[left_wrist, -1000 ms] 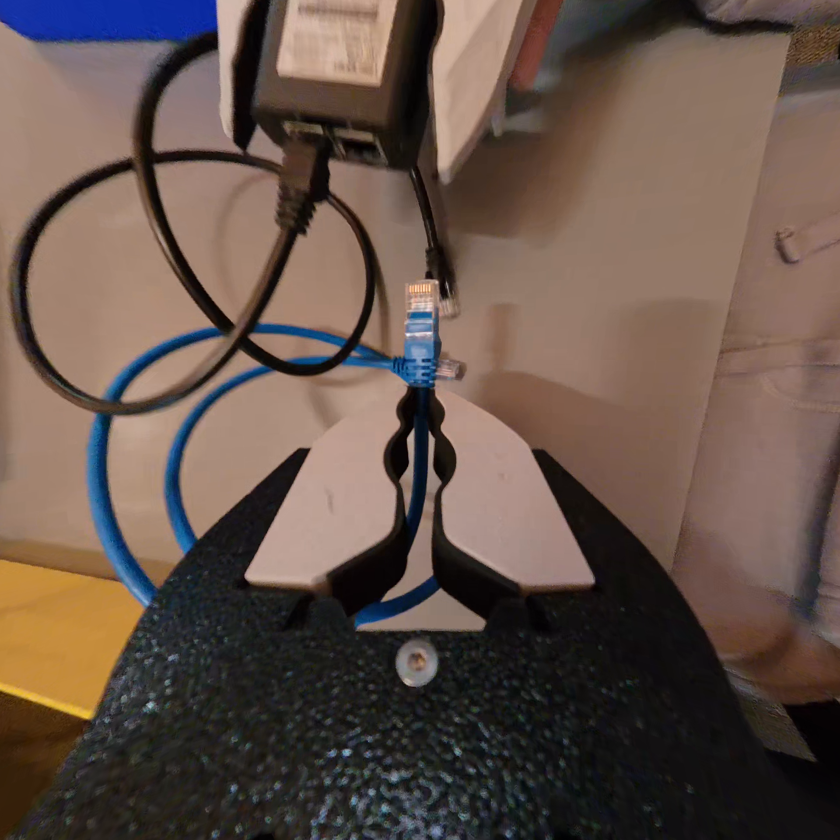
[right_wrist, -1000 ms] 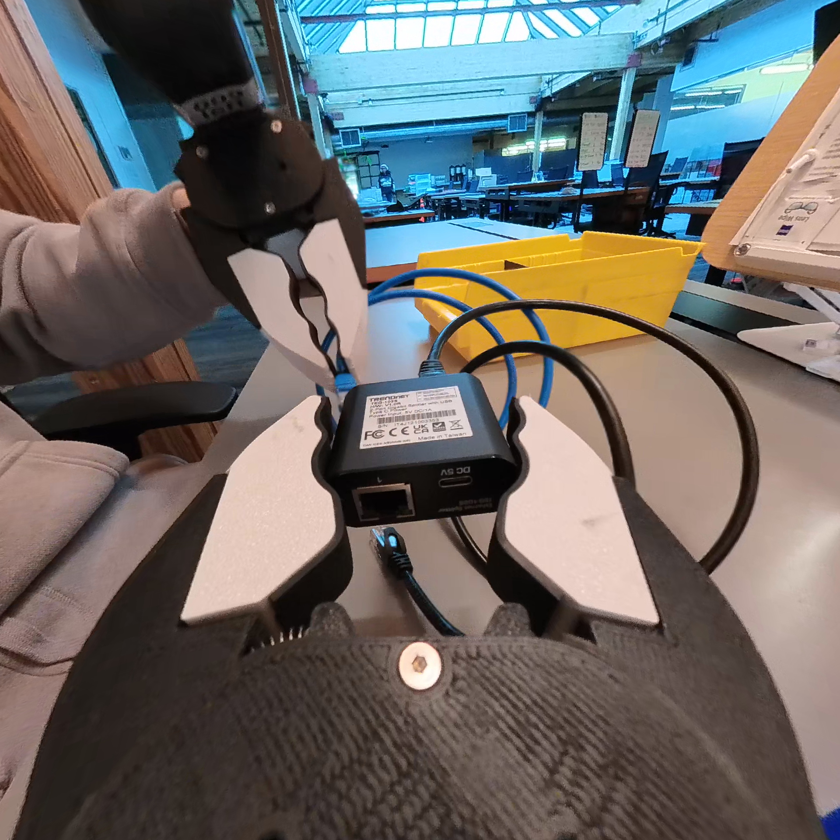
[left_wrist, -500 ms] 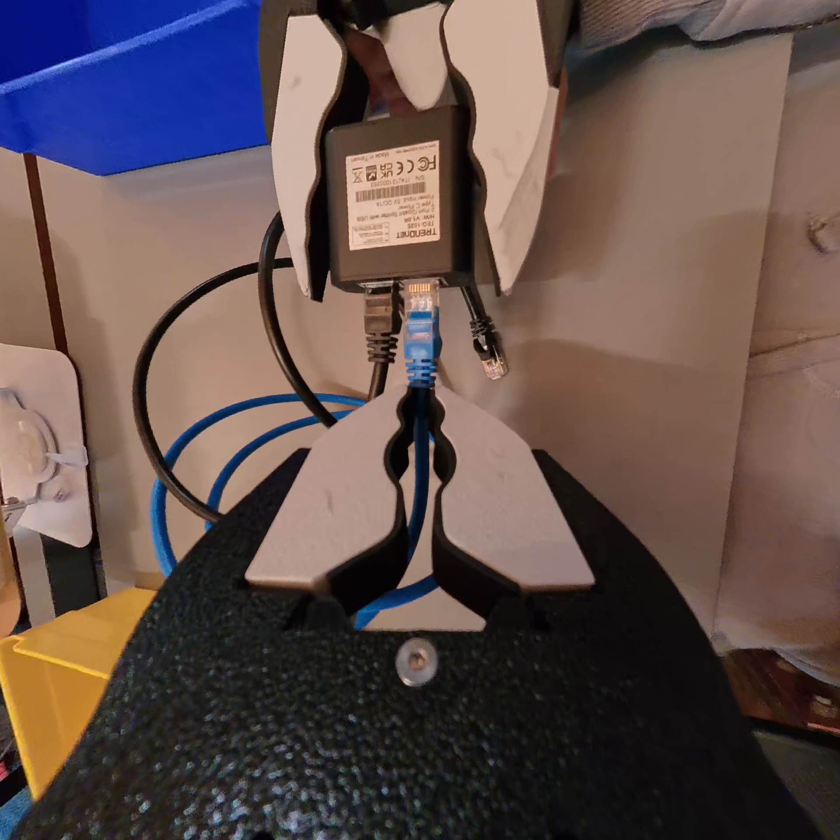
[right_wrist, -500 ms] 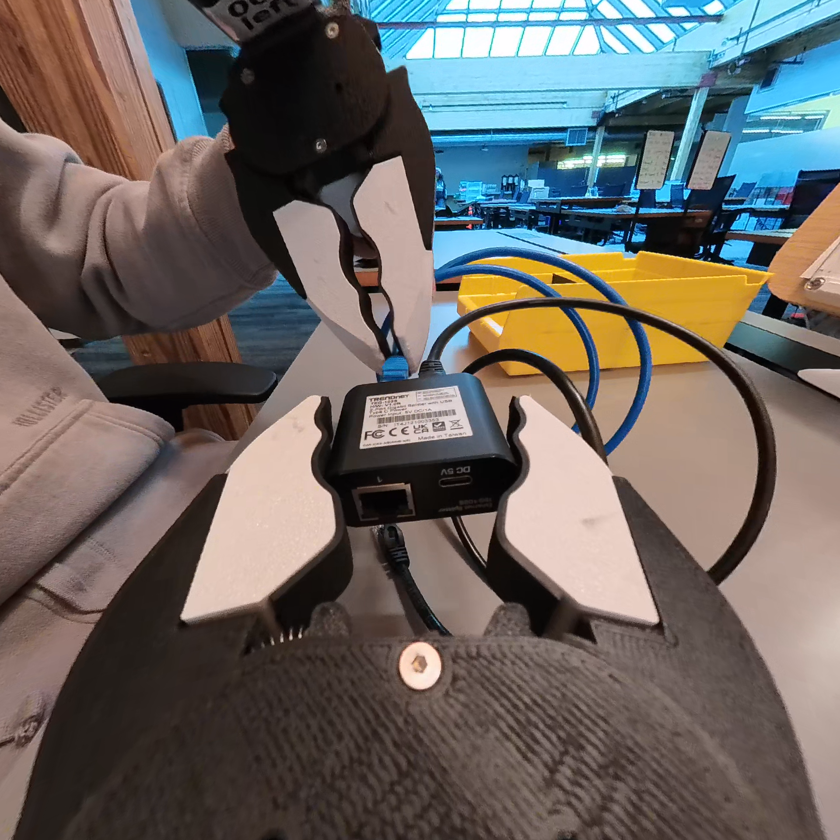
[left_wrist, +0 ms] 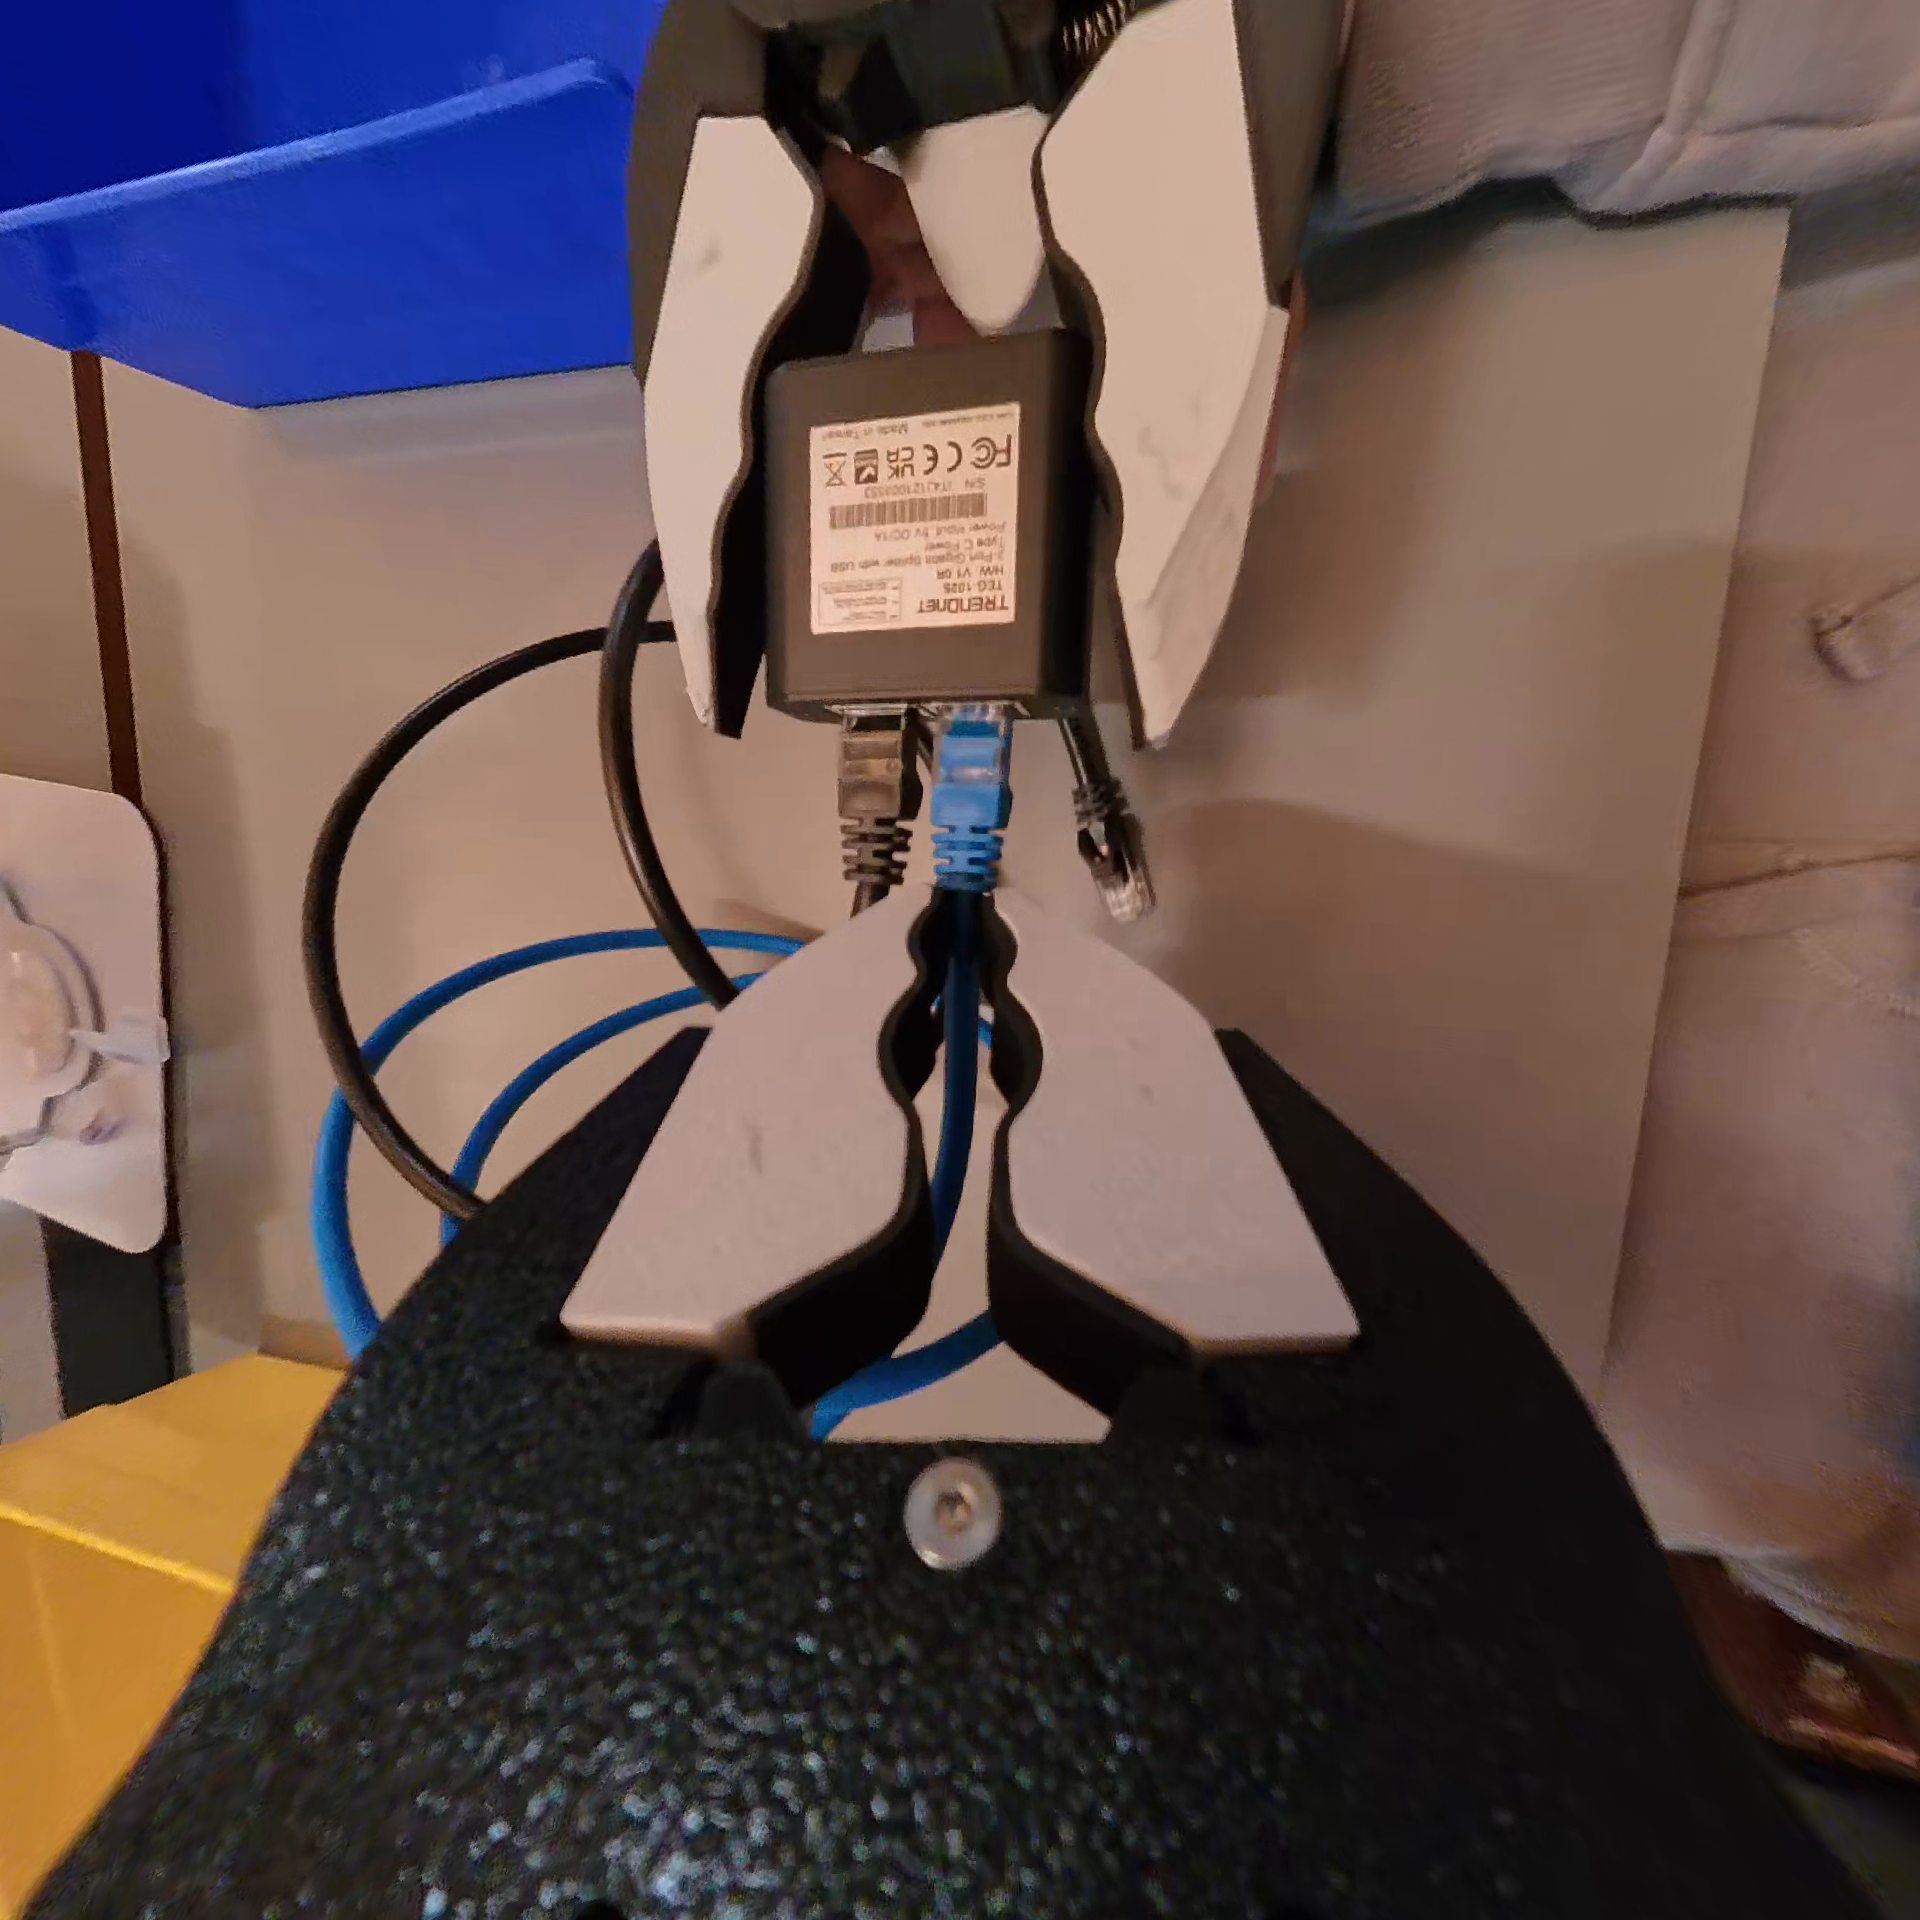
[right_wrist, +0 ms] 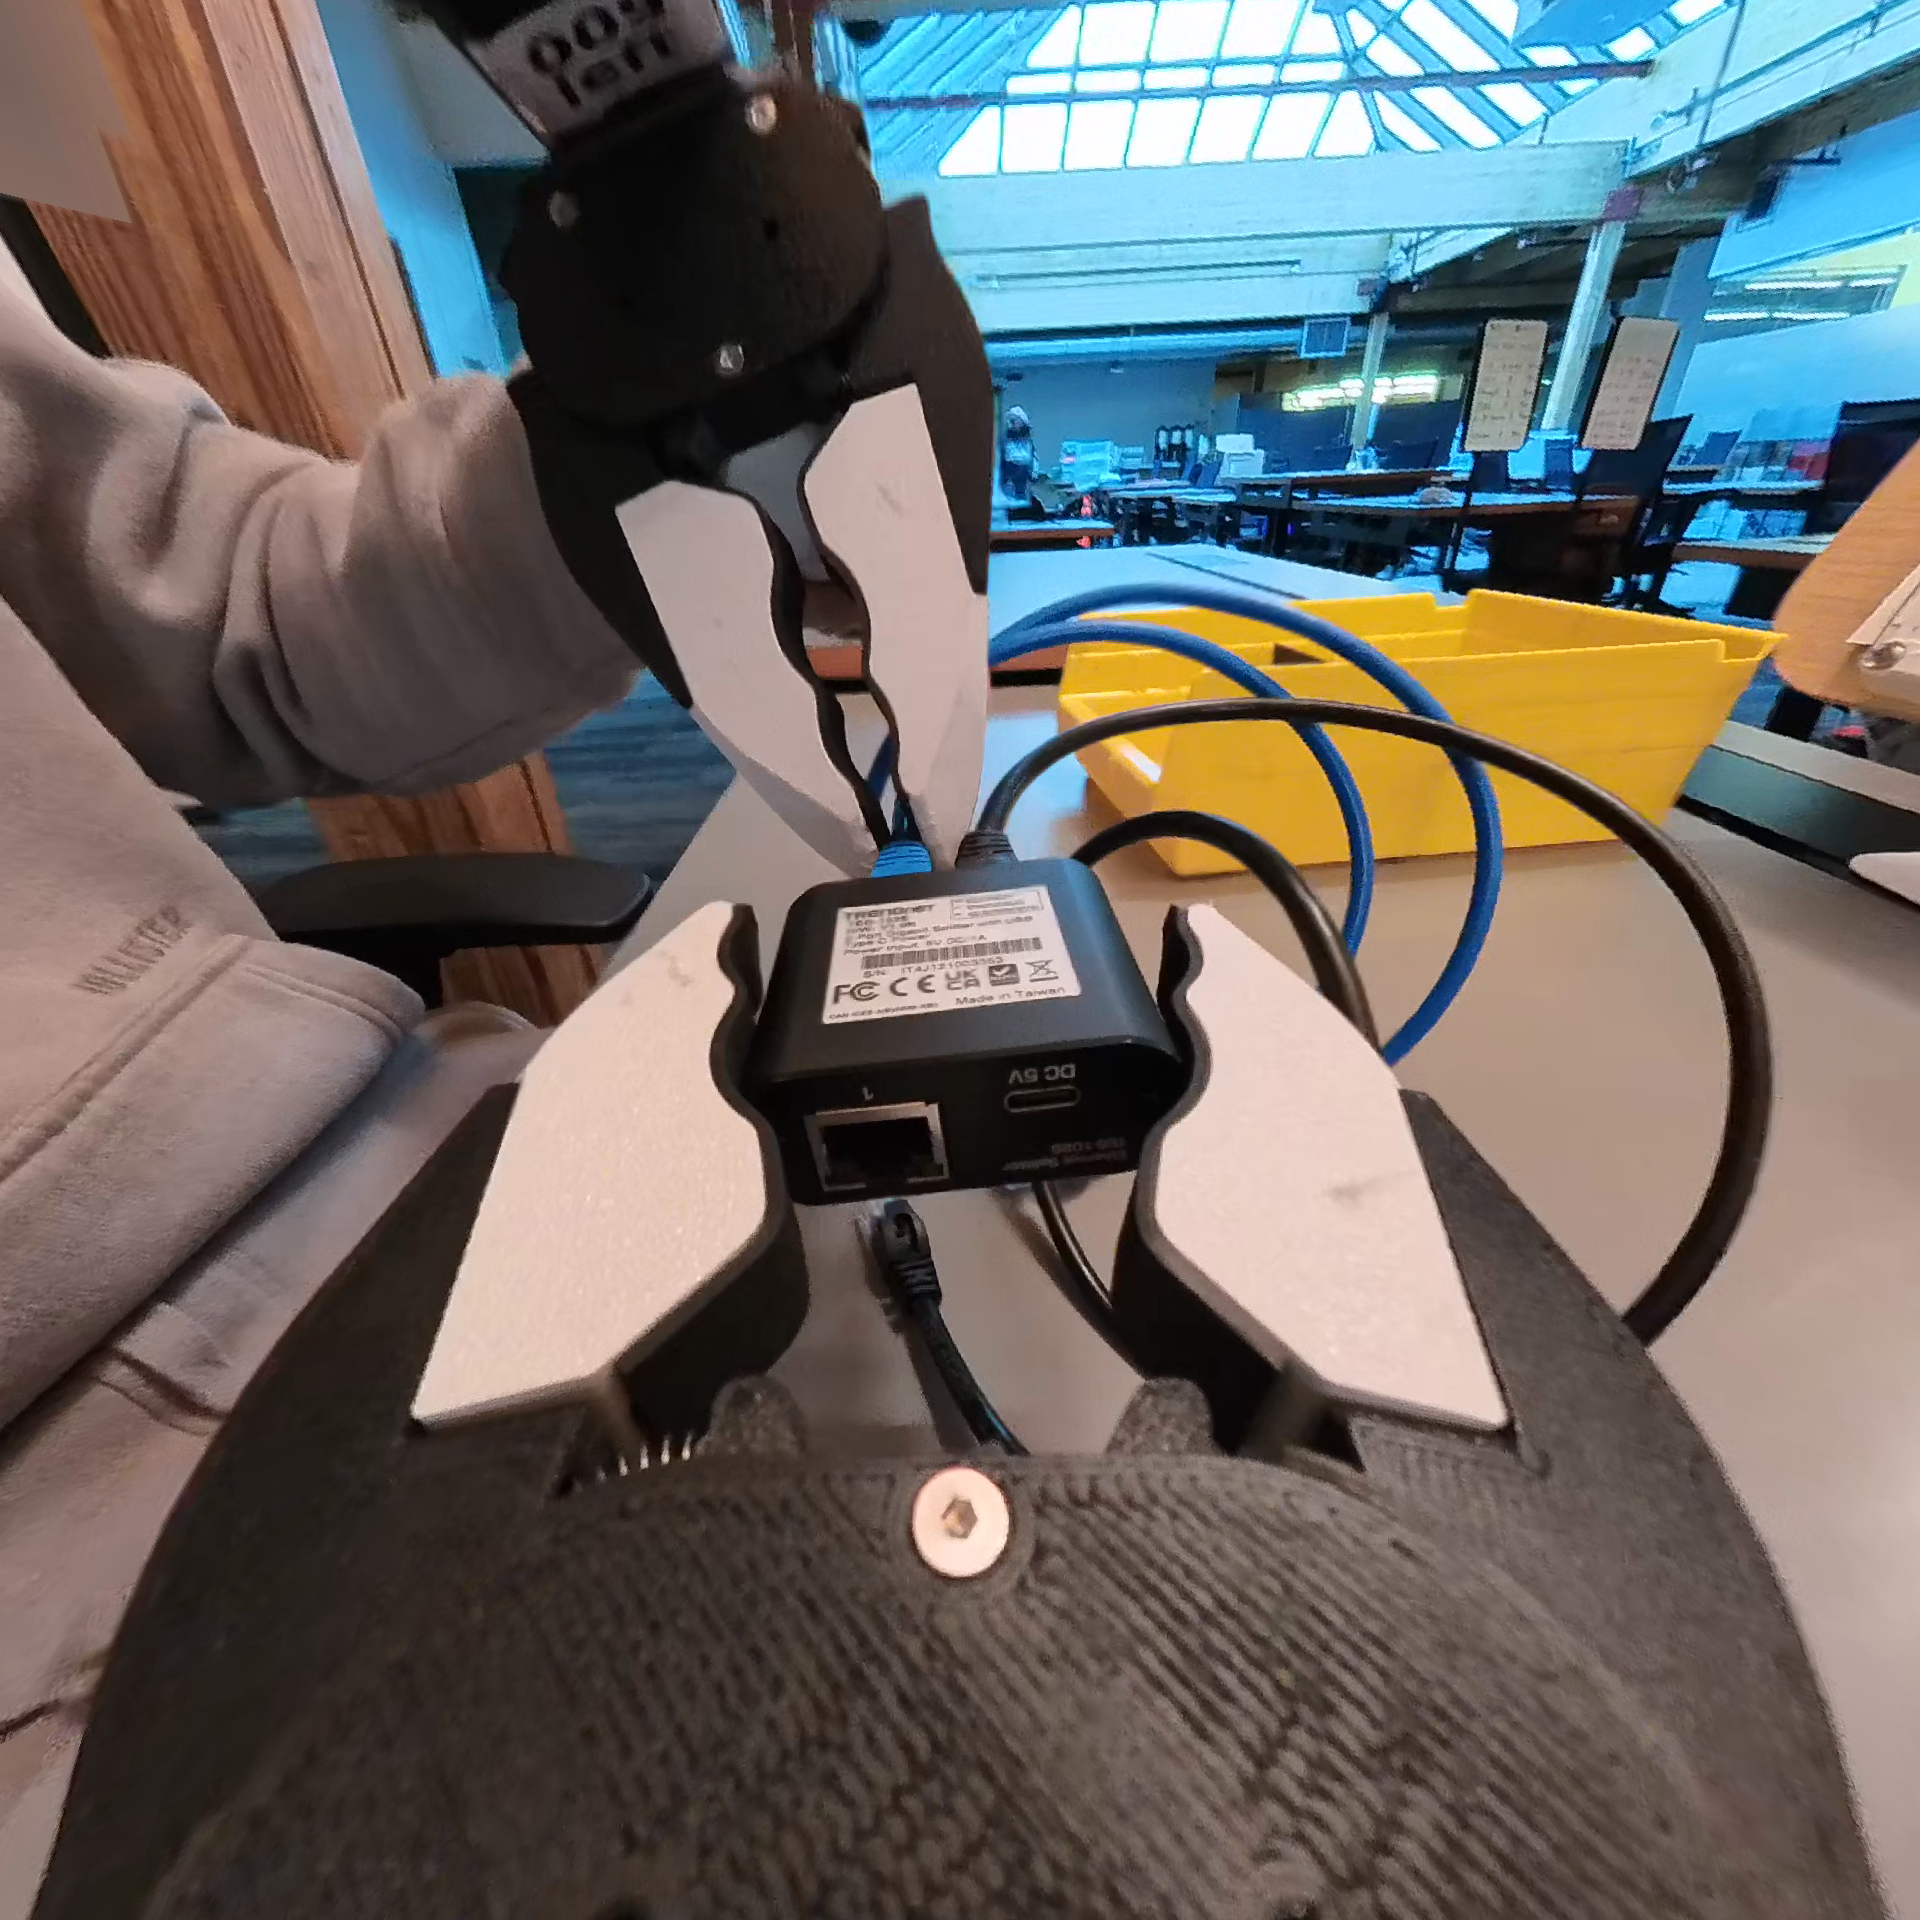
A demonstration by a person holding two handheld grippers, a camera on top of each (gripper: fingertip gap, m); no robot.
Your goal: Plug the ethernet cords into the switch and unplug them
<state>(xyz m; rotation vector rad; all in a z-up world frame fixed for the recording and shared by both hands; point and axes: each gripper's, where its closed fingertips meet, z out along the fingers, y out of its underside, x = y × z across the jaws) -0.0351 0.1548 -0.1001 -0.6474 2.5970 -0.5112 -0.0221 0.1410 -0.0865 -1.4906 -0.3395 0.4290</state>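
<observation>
**Left wrist view.** Blue bin [left_wrist: 312,260] at upper left; yellow bin [left_wrist: 94,1558] at lower left. Black cord [left_wrist: 322,935] looped over the grey table [left_wrist: 1403,935], one plug seated in the switch [left_wrist: 914,530] at its left port. Blue ethernet cord [left_wrist: 961,1039] ran up between the fingers of the left gripper [left_wrist: 961,914], which was clamped on it just behind the plug; the blue plug [left_wrist: 971,790] stood at the mouth of the next port, and whether it was fully seated could not be told. A loose black plug [left_wrist: 1112,862] hung free to the right. The right gripper [left_wrist: 925,717] appeared from the front, pinching the switch by its sides.

**Right wrist view.** Grey sleeve [right_wrist: 260,623] at left, carrying the left gripper [right_wrist: 909,831] down onto the switch's far edge. Only here: the switch's [right_wrist: 956,1008] near face, with one vacant port, held between the fingers of the right gripper [right_wrist: 956,987]; the loose black plug [right_wrist: 904,1247] lay beneath it. Blue and black loops rested rightward before the yellow bin [right_wrist: 1455,727].
</observation>
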